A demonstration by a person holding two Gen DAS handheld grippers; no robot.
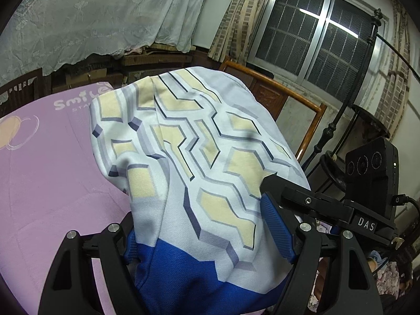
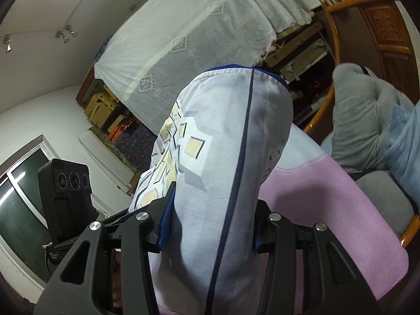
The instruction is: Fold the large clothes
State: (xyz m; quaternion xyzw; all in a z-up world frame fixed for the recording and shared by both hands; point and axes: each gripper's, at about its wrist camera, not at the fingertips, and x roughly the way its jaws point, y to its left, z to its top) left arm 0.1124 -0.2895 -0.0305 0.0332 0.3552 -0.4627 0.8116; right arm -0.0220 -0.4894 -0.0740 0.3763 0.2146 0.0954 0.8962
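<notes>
Keeping both grips firm and level looks like the key to this step, so the patterned garment (image 1: 199, 173) can be lowered flat onto the pink sheet (image 1: 52, 173) without bunching; I judge the fold is mid-carry. Nearest in the left wrist view, the left gripper (image 1: 210, 233) pinches a thick bunch of that cloth between its blue pads (image 1: 278, 228), jaws fairly wide around the bulk. The right gripper (image 2: 210, 231) likewise clamps a hanging fold of the garment (image 2: 223, 157). The cloth is lifted above the sheet (image 2: 328, 197). Farther off stand a wooden chair (image 1: 286, 89) and a window (image 1: 315, 36).
</notes>
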